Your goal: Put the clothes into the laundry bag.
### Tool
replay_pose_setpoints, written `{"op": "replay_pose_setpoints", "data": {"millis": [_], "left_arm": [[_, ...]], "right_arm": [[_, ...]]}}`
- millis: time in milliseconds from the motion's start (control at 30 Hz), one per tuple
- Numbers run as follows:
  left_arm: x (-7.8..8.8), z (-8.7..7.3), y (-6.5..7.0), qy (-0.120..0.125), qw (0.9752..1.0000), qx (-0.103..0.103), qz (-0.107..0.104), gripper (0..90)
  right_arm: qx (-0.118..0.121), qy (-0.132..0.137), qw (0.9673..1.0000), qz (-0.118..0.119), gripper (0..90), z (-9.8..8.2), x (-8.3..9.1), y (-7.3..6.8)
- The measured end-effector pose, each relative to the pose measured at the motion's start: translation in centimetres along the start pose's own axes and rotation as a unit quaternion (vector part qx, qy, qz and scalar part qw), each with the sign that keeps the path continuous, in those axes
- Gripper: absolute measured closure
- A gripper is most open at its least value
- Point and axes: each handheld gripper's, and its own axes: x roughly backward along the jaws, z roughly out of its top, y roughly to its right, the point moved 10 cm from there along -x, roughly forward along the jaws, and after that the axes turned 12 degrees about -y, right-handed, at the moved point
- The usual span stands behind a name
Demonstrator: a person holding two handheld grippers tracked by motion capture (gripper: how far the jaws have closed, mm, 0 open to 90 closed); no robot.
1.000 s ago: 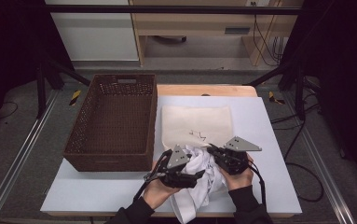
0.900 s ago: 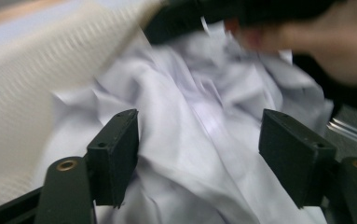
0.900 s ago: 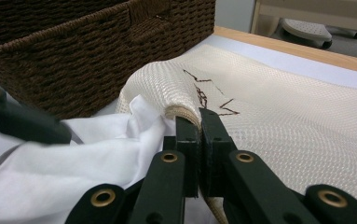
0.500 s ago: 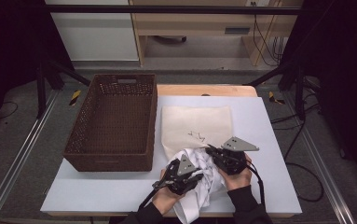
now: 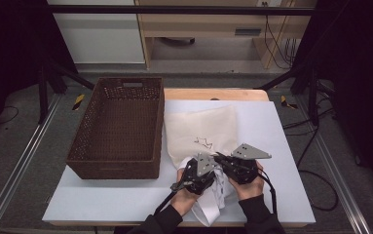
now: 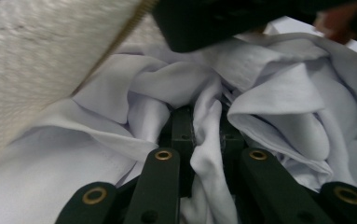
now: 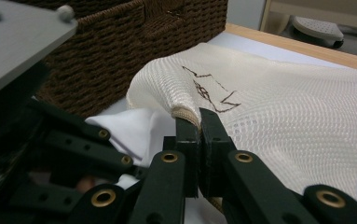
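A cream mesh bag [image 5: 201,129] with a dark scribble lies flat on the white table. A crumpled white cloth [image 5: 218,192] sits at its near edge, partly under the bag's opening. My left gripper [image 5: 197,171] has just been closing, and in the left gripper view its jaws [image 6: 207,126] pinch a fold of the white cloth [image 6: 278,98] beside the mesh bag [image 6: 36,60]. My right gripper [image 5: 229,165] stays shut on the bag's hemmed edge, seen in its own view [image 7: 198,119] with the mesh bag [image 7: 283,116] lifted slightly.
A dark brown woven basket [image 5: 113,170] stands on the left half of the table [image 5: 281,126], close to the bag's left side. The basket's wall [image 7: 120,42] rises just beyond the grippers. A wooden strip runs along the table's far edge.
My left gripper slid right and down into the white cloth, closer to the right gripper, and its jaws closed on a fold. The right gripper kept still on the bag's edge.
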Motion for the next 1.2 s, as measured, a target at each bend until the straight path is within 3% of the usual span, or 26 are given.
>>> {"op": "replay_pose_setpoints", "data": {"millis": [100,167,200,233,267,300,333,367,400,433,467,500,533,567,600,667,767,833,867,967,1033,1067,1133,1167,1200], "left_arm": [[-0.1,0.1,-0.1,0.002,1.0000,-0.005,-0.001,79.1],[1.0,-0.1,0.3,0.005,0.9995,-0.017,-0.025,67.7],[1.0,-0.1,0.3,0.005,0.9995,-0.017,-0.025,60.4],[2.0,-0.2,0.2,0.007,0.9993,-0.013,-0.036,60.4],[2.6,-0.2,0.2,0.009,0.9990,-0.012,-0.043,46.8],[4.7,-0.3,-0.3,0.018,0.9989,-0.013,-0.042,41.2],[4.7,-0.3,-0.3,0.018,0.9989,-0.013,-0.042,37.9],[6.6,-0.3,-1.4,0.033,0.9991,-0.018,-0.019,36.4],[6.6,-0.3,-1.4,0.033,0.9991,-0.018,-0.019,34.3],[7.1,-0.5,-2.0,0.031,0.9993,-0.019,-0.007,34.3],[7.4,-1.0,-3.4,0.020,0.9993,-0.023,0.022,29.4],[7.4,-1.0,-3.4,0.020,0.9993,-0.023,0.022,27.8],[6.5,-1.7,-3.9,0.003,1.0000,0.002,-0.009,27.5],[6.5,-1.7,-3.9,0.003,1.0000,0.002,-0.009,26.9],[5.3,-2.2,-3.8,-0.007,0.9985,0.026,-0.047,26.2],[4.1,-2.6,-3.7,-0.016,0.9972,0.031,-0.066,26.1],[3.2,-2.8,-3.7,-0.026,0.9953,0.044,-0.082,27.0],[2.5,-3.0,-3.8,-0.033,0.9945,0.048,-0.087,40.5],[1.6,-3.3,-3.5,-0.045,0.9928,0.056,-0.096,46.6],[1.3,-3.5,-3.3,-0.048,0.9930,0.052,-0.094,66.7],[1.6,-3.5,-2.9,-0.044,0.9959,0.026,-0.074,75.6],[1.6,-3.5,-2.9,-0.044,0.9959,0.026,-0.074,78.2],[2.5,-3.3,-2.4,-0.034,0.9979,0.003,-0.055,80.3],[3.7,-2.9,-1.5,-0.014,0.9980,-0.016,-0.059,82.0],[3.7,-2.9,-1.5,-0.014,0.9980,-0.016,-0.059,82.4]], "right_arm": [[-0.004,-0.001,1.0000,-0.002,88.1,-0.1,0.0,0.1],[-0.007,0.000,1.0000,-0.003,88.1,-0.2,0.0,0.4],[-0.010,-0.001,0.9999,-0.005,88.0,-0.3,0.0,0.5],[-0.010,-0.001,0.9999,-0.005,88.0,-0.3,0.0,0.5],[-0.012,0.001,0.9999,-0.003,88.0,-0.4,-0.1,0.6],[-0.011,0.002,0.9999,-0.003,88.0,-0.4,-0.1,0.7],[-0.011,0.002,0.9999,-0.003,88.0,-0.4,-0.1,0.7],[-0.012,0.004,0.9999,-0.003,87.9,-0.4,-0.1,0.7],[-0.012,0.003,0.9999,-0.004,87.9,-0.4,-0.2,0.7],[-0.012,0.003,0.9999,-0.004,87.9,-0.4,-0.2,0.7],[-0.011,0.003,0.9999,-0.004,87.8,-0.4,-0.2,0.6],[-0.010,0.003,0.9999,-0.004,87.8,-0.3,-0.2,0.6],[-0.010,0.002,0.9999,-0.004,87.8,-0.4,-0.2,0.6],[-0.010,0.002,0.9999,-0.004,87.8,-0.4,-0.2,0.6],[-0.007,0.001,1.0000,-0.003,87.8,-0.4,-0.4,0.5],[-0.009,-0.001,1.0000,-0.003,87.8,-0.4,-0.5,0.5],[-0.010,-0.001,0.9999,-0.002,87.8,-0.5,-0.5,0.5],[-0.010,-0.002,0.9999,-0.002,87.8,-0.5,-0.5,0.5],[-0.009,-0.001,1.0000,-0.001,87.8,-0.5,-0.6,0.4],[-0.011,-0.002,0.9999,0.001,87.8,-0.5,-0.6,0.4],[-0.010,-0.002,0.9999,0.002,87.9,-0.5,-0.7,0.3],[-0.010,-0.002,0.9999,0.002,87.9,-0.5,-0.7,0.3],[-0.012,0.000,0.9999,0.005,87.9,-0.4,-0.7,0.2],[-0.011,0.001,0.9999,0.007,88.0,-0.4,-0.7,0.1],[-0.008,0.005,0.9999,0.007,88.0,-0.4,-0.6,0.1]]}}
